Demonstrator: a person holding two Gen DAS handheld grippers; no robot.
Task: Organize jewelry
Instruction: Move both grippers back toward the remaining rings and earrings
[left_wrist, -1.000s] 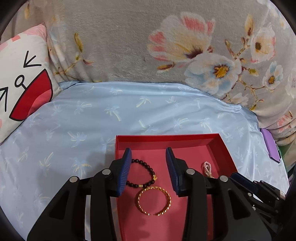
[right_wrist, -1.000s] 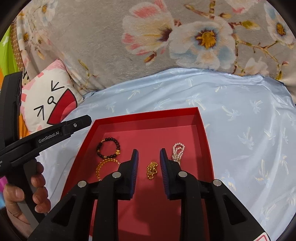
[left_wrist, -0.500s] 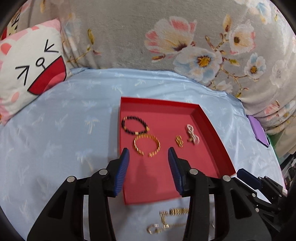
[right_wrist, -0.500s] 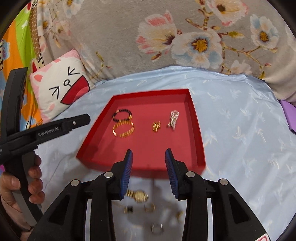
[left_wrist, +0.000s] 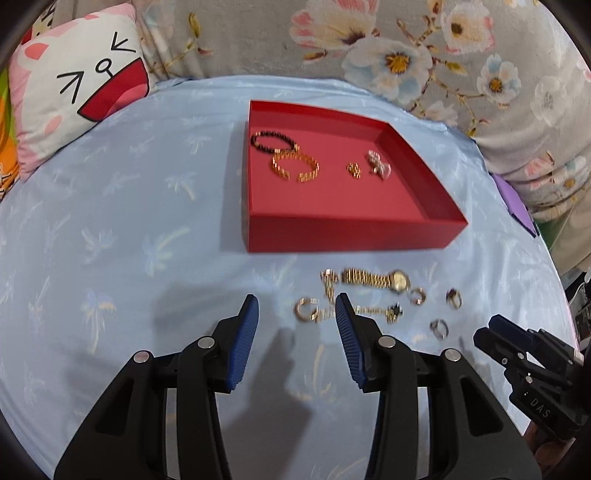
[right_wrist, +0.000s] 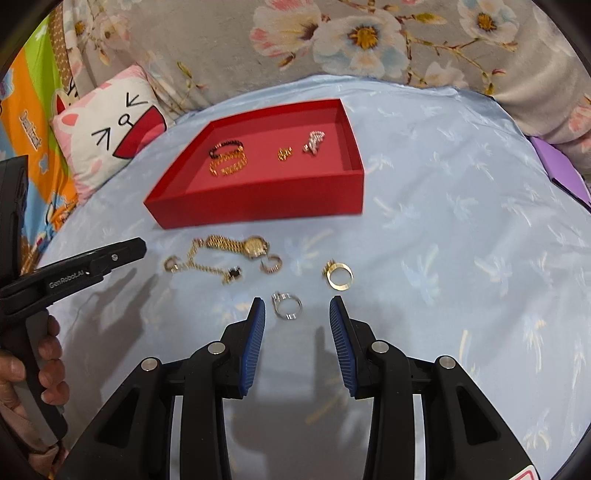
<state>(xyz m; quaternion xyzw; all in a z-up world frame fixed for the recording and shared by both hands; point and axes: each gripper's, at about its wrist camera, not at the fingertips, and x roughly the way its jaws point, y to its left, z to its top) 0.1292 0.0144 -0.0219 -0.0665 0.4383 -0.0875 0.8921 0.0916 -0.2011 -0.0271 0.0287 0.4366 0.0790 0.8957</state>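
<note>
Both tongs are held spread and empty above the blue sheet (right_wrist: 443, 229). The right gripper (right_wrist: 297, 314) is lined up on a silver ring (right_wrist: 287, 305), the left gripper (left_wrist: 295, 312) over a tangled gold chain (left_wrist: 325, 295). The gold watch (right_wrist: 236, 245) and gold ring (right_wrist: 340, 275) are left loose by the near wall of the red tray (right_wrist: 258, 201) (bracelets and small pieces already sorted along its far side), presumably awaiting transfer.

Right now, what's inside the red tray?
In the red tray: black bead bracelet, gold cuff bangle, small gold piece, pearl piece. In the right wrist view, the bangle partly covers the bead bracelet.
</note>
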